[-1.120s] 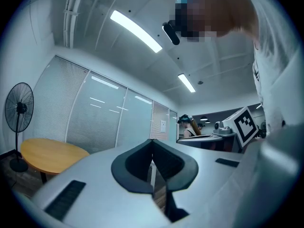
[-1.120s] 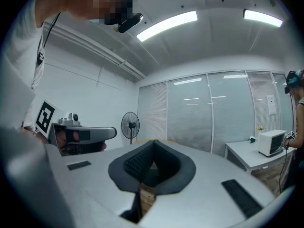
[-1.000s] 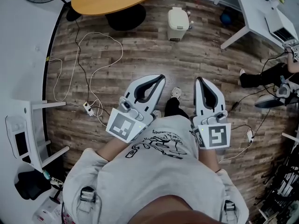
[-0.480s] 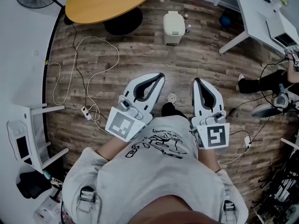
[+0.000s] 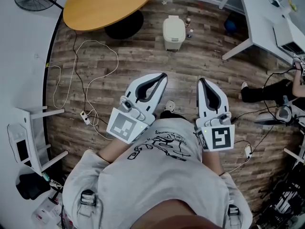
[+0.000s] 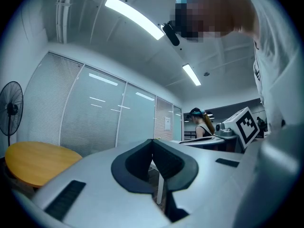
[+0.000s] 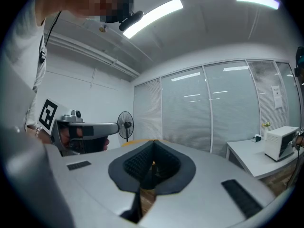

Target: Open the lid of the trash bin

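**Trash bin [image 5: 173, 32] well apart from both grippers, both shut and empty**

Bin: cream, upright on the wood floor [image 5: 143, 56], top centre of the head view. Just right of the round wooden table [image 5: 108, 3]. Lid [image 5: 174, 24] down. Small bottle [image 5: 188, 21] just beside it on the right. Bare floor between bin and gripper tips.

Left gripper [image 5: 164, 75]: held level in front of the torso, tip toward the bin's side of the room. Jaws together at the tips in the left gripper view, nothing between the pads. Beyond the tip in that view: table edge, standing fan [image 6: 11, 109] at far left, glass partition with blinds, a second person far back by a desk.

Right gripper [image 5: 201, 80]: level too, side by side with the left one, the two apart. Jaws closed in the right gripper view, ribbed pads meeting, nothing held. Same fan further back in that view, white desk [image 7: 251, 156] at right with a white box [image 7: 280, 144] on it.

Elsewhere in the head view: white cable [image 5: 88, 63] looped over the floor left of the grippers, power strip [image 5: 86, 114] at its end. Another person's legs [image 5: 259, 90] at the right edge.
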`<state>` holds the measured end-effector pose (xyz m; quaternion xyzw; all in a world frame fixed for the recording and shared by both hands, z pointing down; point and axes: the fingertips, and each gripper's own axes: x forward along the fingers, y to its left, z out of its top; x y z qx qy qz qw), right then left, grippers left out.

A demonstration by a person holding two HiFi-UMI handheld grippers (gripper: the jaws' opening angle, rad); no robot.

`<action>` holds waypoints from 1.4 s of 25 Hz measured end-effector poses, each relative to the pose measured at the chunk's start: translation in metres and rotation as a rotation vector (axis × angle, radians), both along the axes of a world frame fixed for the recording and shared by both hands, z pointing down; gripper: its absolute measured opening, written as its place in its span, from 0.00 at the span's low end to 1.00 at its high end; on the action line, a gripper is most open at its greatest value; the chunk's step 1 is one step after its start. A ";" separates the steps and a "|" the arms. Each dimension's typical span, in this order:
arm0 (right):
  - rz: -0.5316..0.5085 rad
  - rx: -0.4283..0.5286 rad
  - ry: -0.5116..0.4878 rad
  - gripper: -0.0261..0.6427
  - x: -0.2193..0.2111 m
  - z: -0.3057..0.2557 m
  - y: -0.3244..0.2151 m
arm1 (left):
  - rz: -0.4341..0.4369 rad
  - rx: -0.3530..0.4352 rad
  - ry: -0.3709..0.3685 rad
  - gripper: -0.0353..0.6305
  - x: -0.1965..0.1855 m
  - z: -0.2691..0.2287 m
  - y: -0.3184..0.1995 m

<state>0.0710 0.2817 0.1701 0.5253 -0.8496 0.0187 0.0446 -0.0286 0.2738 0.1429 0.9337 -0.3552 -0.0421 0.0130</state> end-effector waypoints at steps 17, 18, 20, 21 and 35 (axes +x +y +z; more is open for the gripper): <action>0.004 -0.002 -0.010 0.05 0.049 0.006 -0.067 | -0.003 -0.039 -0.031 0.08 0.043 0.012 -0.065; 0.007 -0.003 -0.010 0.05 0.050 0.006 -0.072 | -0.002 -0.032 -0.025 0.08 0.044 0.011 -0.070; 0.011 -0.007 -0.009 0.05 0.051 0.008 -0.080 | 0.002 -0.008 -0.011 0.08 0.045 0.009 -0.080; 0.012 -0.007 -0.008 0.05 0.051 0.009 -0.086 | 0.004 -0.006 -0.008 0.08 0.045 0.009 -0.085; -0.005 -0.015 0.019 0.05 0.026 0.009 -0.198 | -0.003 -0.017 0.004 0.08 0.021 0.012 -0.199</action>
